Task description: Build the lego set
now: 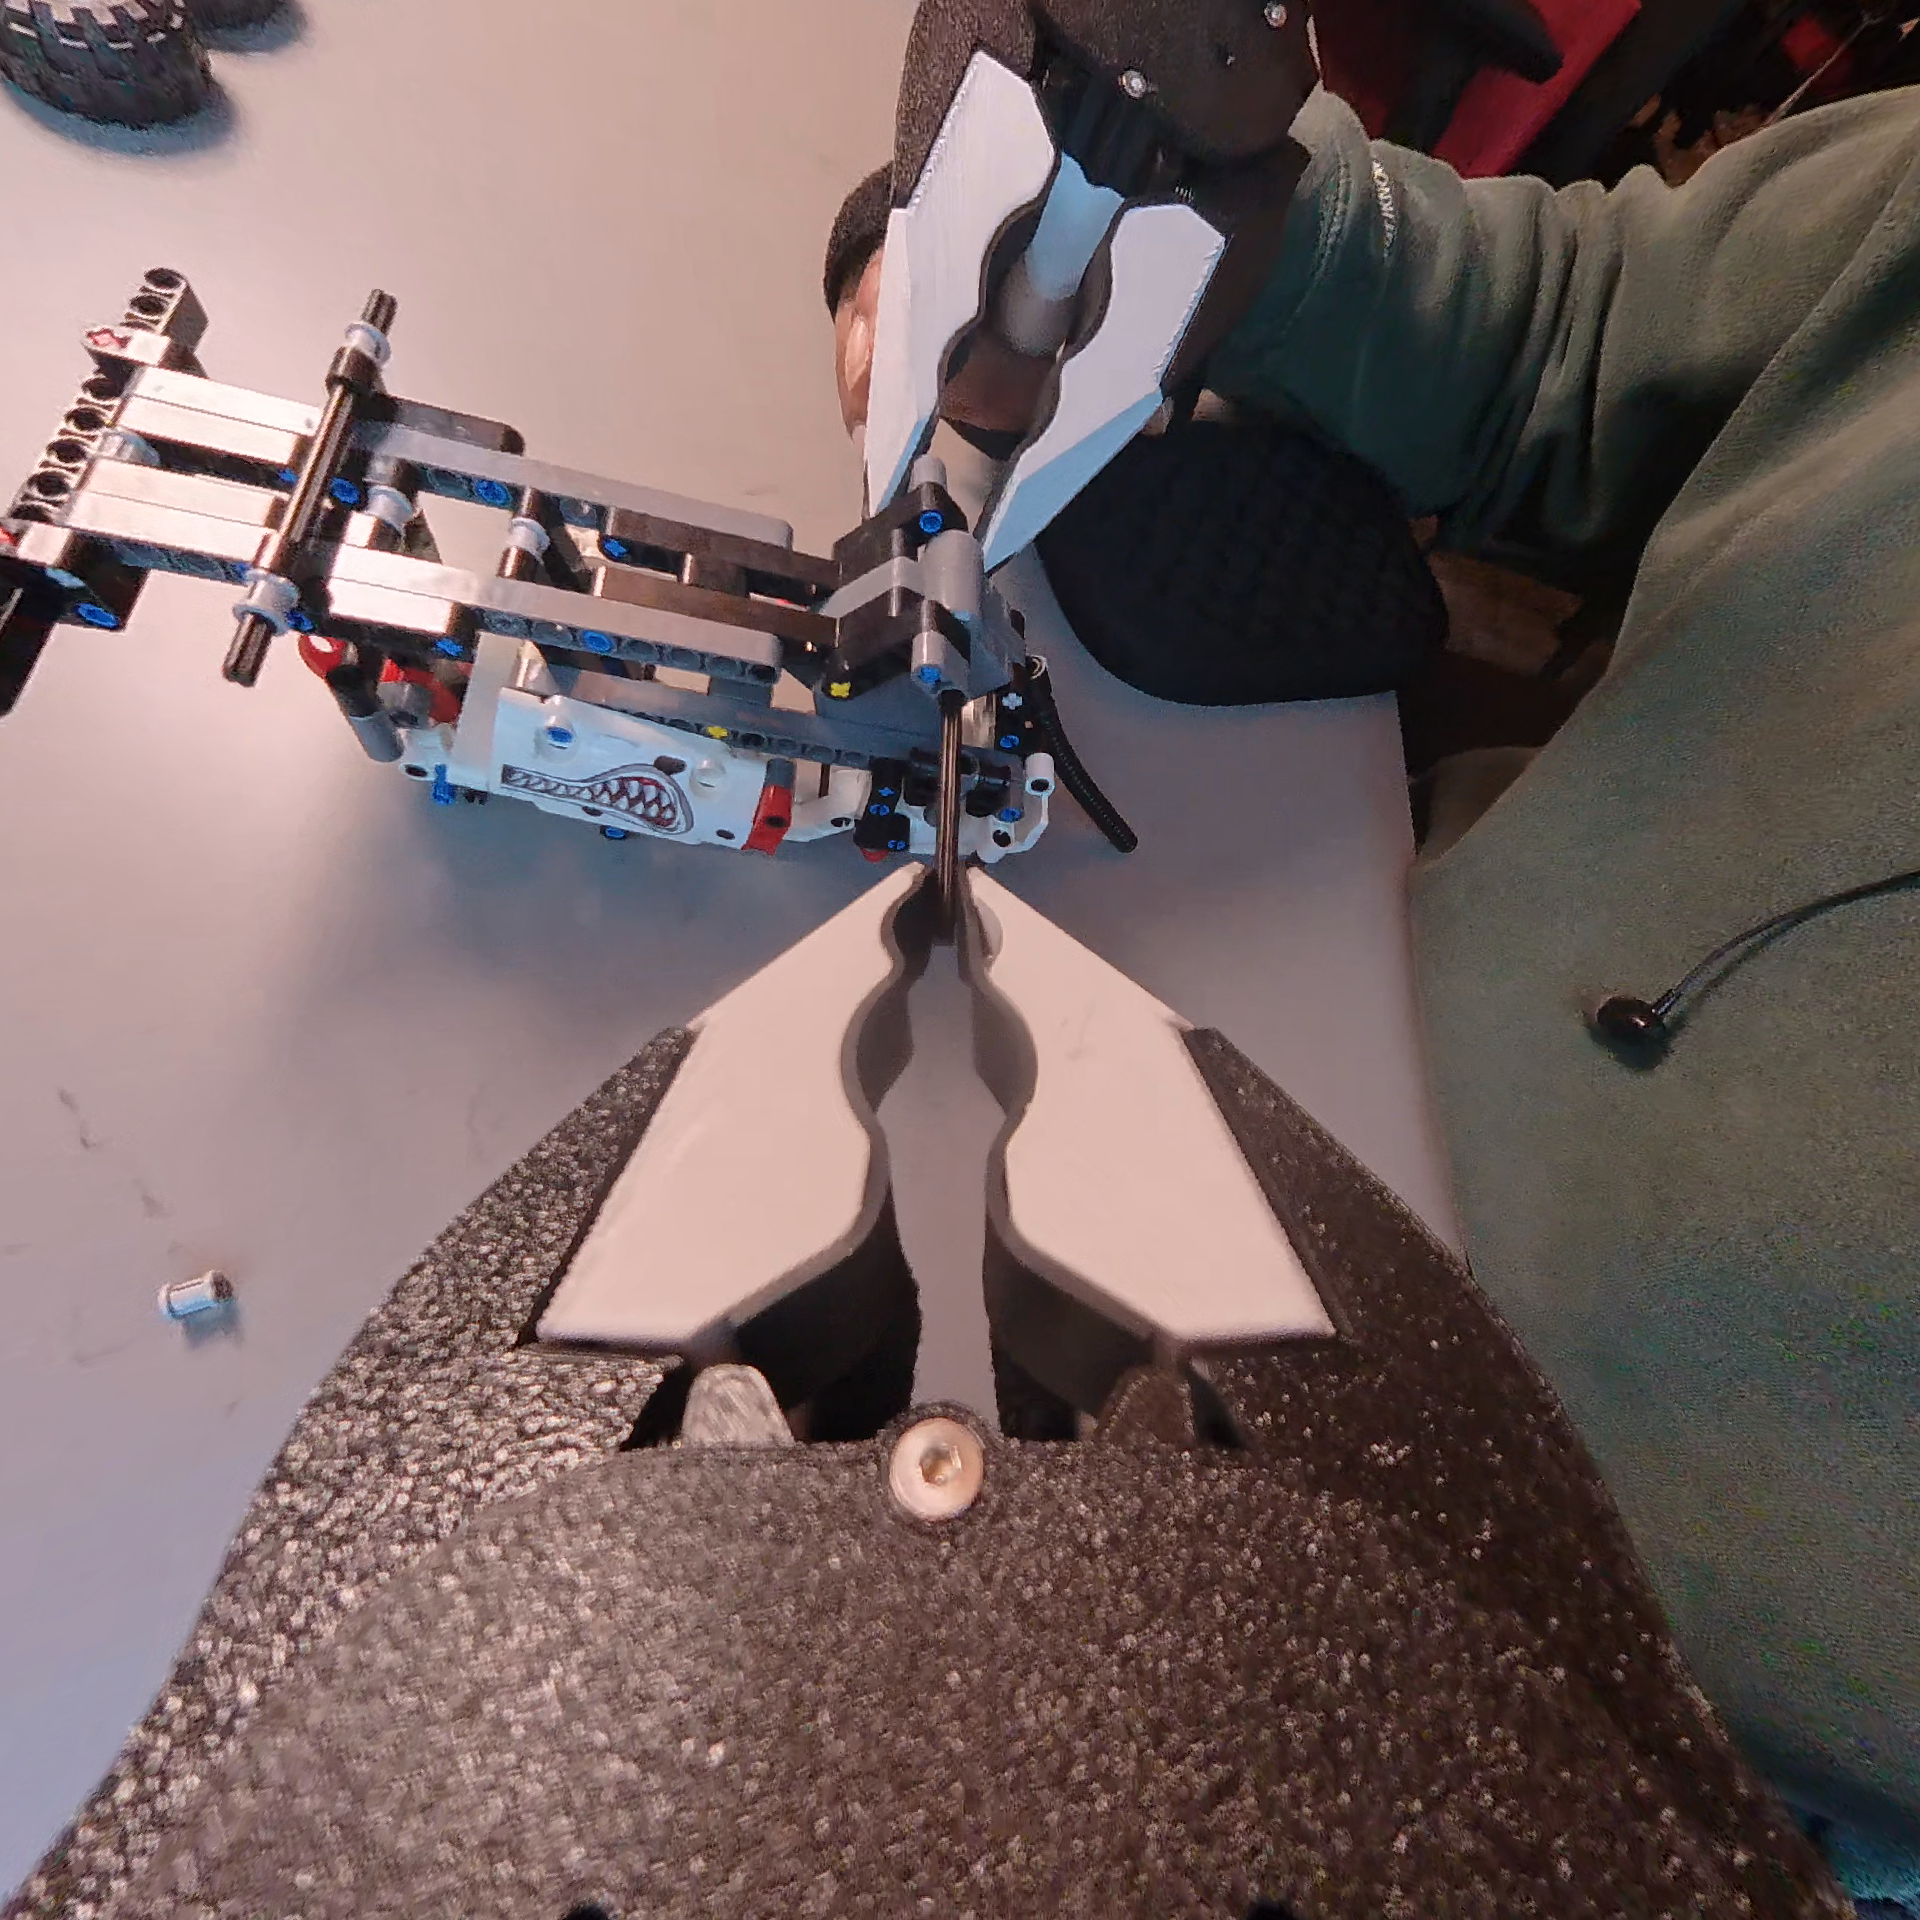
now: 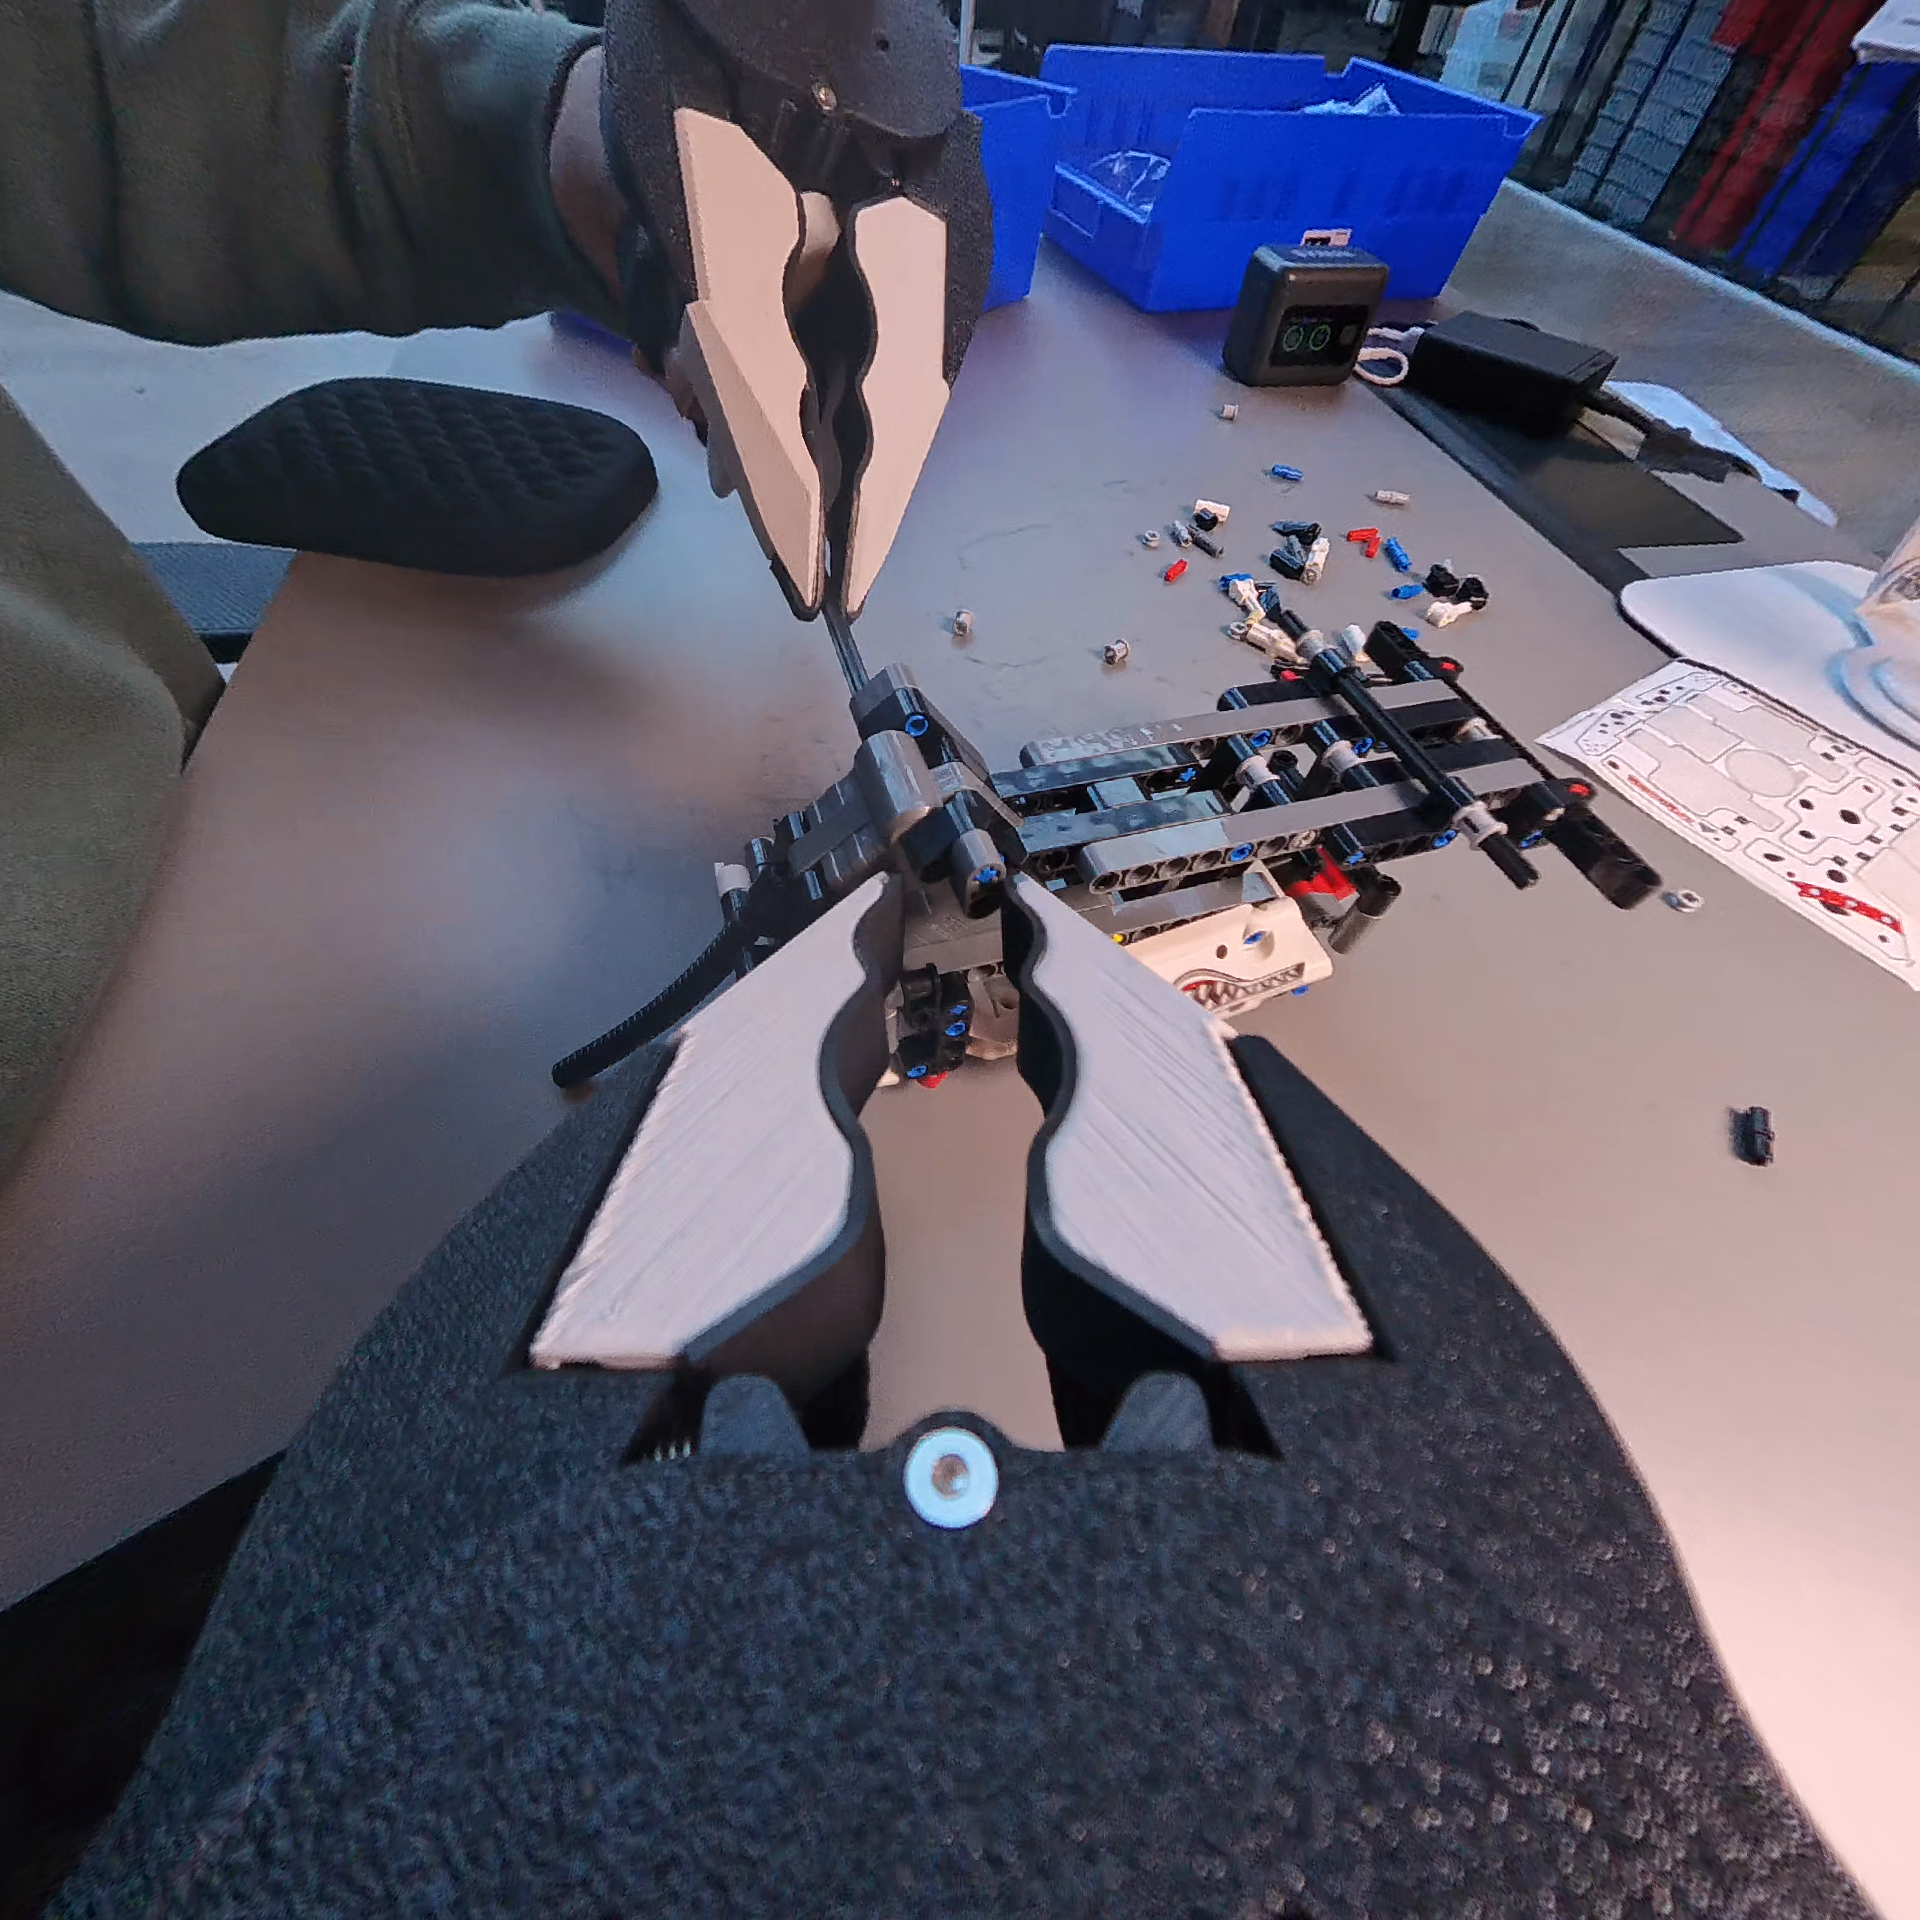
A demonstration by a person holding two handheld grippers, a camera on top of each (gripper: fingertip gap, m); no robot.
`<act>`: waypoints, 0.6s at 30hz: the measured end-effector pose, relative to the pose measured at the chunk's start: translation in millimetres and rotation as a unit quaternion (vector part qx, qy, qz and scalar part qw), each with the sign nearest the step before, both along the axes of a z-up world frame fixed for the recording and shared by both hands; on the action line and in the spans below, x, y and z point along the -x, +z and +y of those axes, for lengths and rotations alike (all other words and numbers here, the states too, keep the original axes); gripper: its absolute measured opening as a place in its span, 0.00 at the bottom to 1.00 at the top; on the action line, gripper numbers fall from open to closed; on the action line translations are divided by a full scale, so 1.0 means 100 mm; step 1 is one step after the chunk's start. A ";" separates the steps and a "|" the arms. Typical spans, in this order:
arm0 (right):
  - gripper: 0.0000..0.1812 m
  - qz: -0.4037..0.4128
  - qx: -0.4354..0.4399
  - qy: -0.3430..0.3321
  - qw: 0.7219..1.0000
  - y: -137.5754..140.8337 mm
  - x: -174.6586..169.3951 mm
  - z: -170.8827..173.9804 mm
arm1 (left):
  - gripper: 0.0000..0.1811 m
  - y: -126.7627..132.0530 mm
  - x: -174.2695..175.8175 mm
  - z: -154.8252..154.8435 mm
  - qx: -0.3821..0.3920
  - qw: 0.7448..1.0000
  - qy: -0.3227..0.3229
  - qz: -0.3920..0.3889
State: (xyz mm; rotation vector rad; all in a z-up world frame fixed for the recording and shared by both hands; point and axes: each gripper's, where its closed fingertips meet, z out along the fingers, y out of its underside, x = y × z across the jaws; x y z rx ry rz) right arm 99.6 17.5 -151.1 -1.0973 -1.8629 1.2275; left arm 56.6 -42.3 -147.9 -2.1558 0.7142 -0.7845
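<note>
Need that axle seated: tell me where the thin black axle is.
In the left wrist view, the thin black axle is pinched by the left gripper, its far end entering the lego model.

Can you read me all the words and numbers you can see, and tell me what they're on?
I won't read writing out, but here is where it sits.
Green sleeve: tiny stitched letters, too small to read.
Black box's screen: green glowing signs.
Sticker sheet: red marks, too blurred.
Lego model: a toothy mouth picture, no words.
</note>
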 end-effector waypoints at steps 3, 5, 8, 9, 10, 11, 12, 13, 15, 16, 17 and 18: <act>0.08 0.003 0.003 0.004 1.000 0.01 -0.01 0.00 | 0.01 0.02 -0.05 0.04 -0.006 1.000 -0.007 -0.002; 0.06 -0.001 0.027 0.054 0.998 0.03 -0.02 -0.29 | 0.01 0.02 -0.23 0.02 -0.001 0.999 -0.046 -0.006; 0.07 0.002 -0.076 0.002 0.997 0.04 0.03 -0.11 | 0.01 0.01 -0.14 0.01 -0.002 0.999 -0.038 0.020; 0.09 0.003 -0.064 0.007 0.998 0.07 0.00 -0.12 | 0.01 0.00 -0.09 -0.04 0.011 0.999 -0.038 0.016; 0.10 0.003 -0.053 0.010 0.999 0.07 -0.03 -0.12 | 0.01 -0.01 -0.06 -0.06 0.018 0.999 -0.033 0.016; 0.11 0.005 -0.045 0.007 0.999 0.06 -0.03 -0.12 | 0.02 -0.01 -0.04 -0.08 0.018 0.999 -0.031 0.015; 0.13 0.004 -0.039 0.008 0.999 0.03 -0.02 -0.12 | 0.02 -0.02 -0.04 -0.10 0.018 0.999 -0.030 0.014; 0.14 -0.001 -0.034 0.014 0.999 0.00 -0.02 -0.14 | 0.02 -0.01 -0.04 -0.10 0.016 0.999 -0.026 0.013; 0.14 0.001 -0.033 0.021 0.999 -0.02 -0.01 -0.17 | 0.08 -0.02 -0.02 -0.10 0.012 1.000 -0.018 0.010; 0.13 0.004 -0.033 0.024 0.999 -0.01 -0.01 -0.18 | 0.10 -0.02 -0.02 -0.11 0.013 1.000 -0.016 0.006; 0.13 0.007 -0.030 0.024 0.999 0.01 -0.01 -0.17 | 0.11 -0.02 -0.01 -0.12 0.013 1.000 -0.012 0.003; 0.12 0.010 -0.027 0.025 0.999 0.02 -0.02 -0.17 | 0.11 -0.01 0.01 -0.13 0.009 1.000 -0.006 0.003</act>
